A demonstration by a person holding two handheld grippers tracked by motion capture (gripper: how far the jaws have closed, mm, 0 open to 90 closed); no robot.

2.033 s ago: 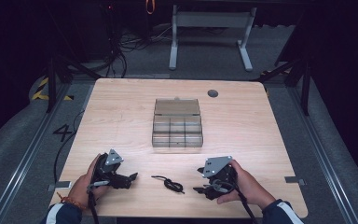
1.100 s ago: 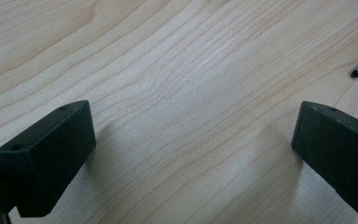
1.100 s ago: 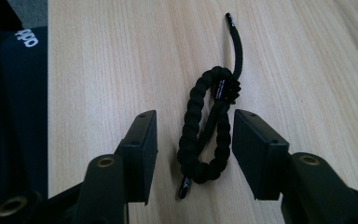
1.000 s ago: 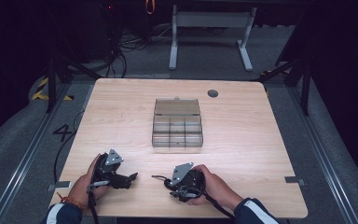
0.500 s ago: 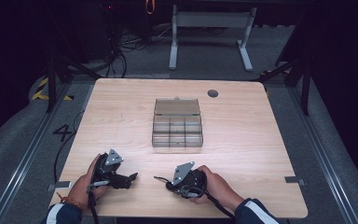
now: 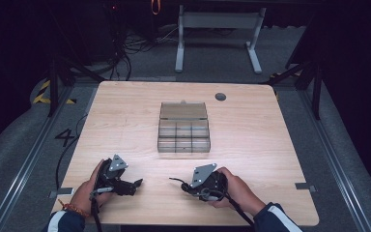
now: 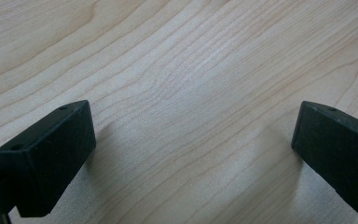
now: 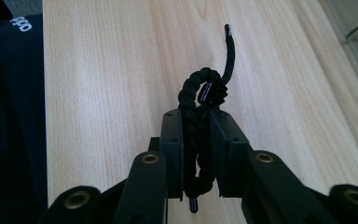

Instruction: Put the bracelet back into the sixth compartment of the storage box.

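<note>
Right claw (image 6: 187,185) pinches a black braided cord (image 8: 200,116) between its jaws, just closed on it; the cord loops above the pads, one tipped end standing up, another poking out below. Left claw (image 6: 136,184) is spread, jaws wide apart with bare wood between them, low over the desk (image 6: 125,121). Both sit at the near edge of the desk, left claw well apart from right. Clear compartment box (image 6: 183,128) stands mid-desk, lid tipped back, beyond both claws. Cord end (image 6: 174,180) sticks out toward the left claw.
</note>
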